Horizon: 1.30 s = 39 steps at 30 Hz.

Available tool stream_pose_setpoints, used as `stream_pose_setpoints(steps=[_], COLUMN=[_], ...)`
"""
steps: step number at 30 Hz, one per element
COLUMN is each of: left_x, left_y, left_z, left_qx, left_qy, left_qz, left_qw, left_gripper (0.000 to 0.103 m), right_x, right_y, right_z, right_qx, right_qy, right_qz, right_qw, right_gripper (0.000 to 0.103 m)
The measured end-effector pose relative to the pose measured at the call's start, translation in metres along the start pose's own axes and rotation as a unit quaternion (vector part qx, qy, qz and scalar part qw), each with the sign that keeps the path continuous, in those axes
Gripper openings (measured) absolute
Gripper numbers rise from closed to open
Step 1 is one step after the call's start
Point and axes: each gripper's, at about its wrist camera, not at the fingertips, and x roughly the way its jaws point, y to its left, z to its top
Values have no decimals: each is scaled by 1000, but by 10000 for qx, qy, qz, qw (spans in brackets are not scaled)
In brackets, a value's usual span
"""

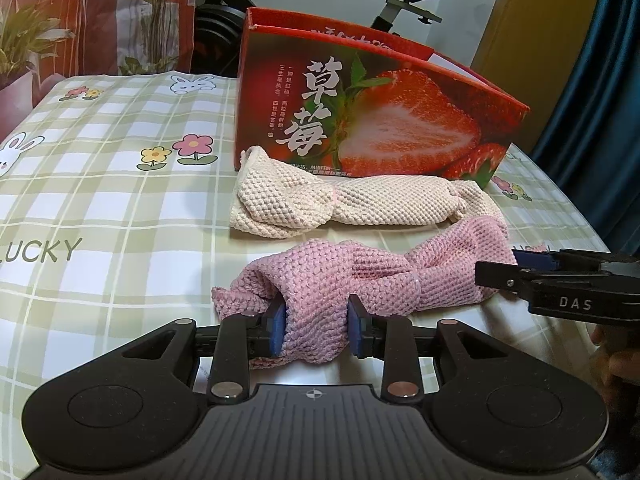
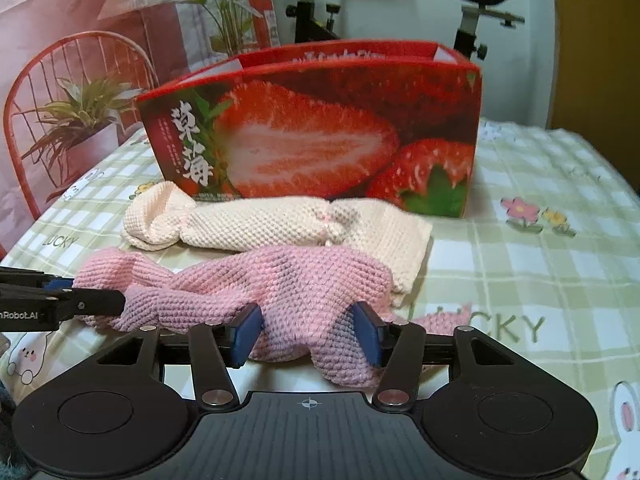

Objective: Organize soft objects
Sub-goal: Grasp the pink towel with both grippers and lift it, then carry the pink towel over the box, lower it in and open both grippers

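A pink knitted cloth [image 1: 360, 280] lies bunched on the checked bedspread [image 1: 120, 208]. My left gripper [image 1: 317, 330] is shut on its left end. My right gripper [image 2: 306, 338] is shut on its right end, and the pink cloth [image 2: 280, 280] fills that view's middle. The right gripper also shows at the right edge of the left wrist view [image 1: 520, 272]. A cream knitted cloth [image 1: 340, 204] lies just behind the pink one, also in the right wrist view [image 2: 280, 228]. A red strawberry box [image 1: 372, 112] stands open-topped behind both, also in the right wrist view [image 2: 320, 136].
An exercise bike [image 2: 476, 12] stands behind the bed. A printed backdrop with plants and a chair [image 2: 80, 80] hangs at the left. A blue curtain [image 1: 600, 100] is at the right.
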Motion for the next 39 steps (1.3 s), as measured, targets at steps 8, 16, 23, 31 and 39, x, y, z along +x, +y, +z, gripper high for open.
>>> stream_pose_setpoints(steps=[8,16,23,31,39], left_x=[-3,-44,-74,-69,-52], left_y=[-1,-3,-23,-36,-33], left_z=[5,38,81,123,156], left_qx=[12,92,361,499,400], left_qy=[17,-807,-1489,-1801,-1828], left_qz=[19,-35,-104,-129,-144], left_qw=[10000,9967,9881,9823,9822], left_gripper=[30,29,29,29,29], right_x=[-14,-50,-71,-75,-59], right_y=[6,8,3,-12,-22], right_z=[5,36,75,121,159], right_qx=[-43,-148,-185,-205,-253], right_qy=[-119,-874,-1408,-1718,-1756], right_qz=[405,596,586,490,404], right_qw=[9991,9943,9881,9837,9833], right_gripper=[15,15,15,15,15])
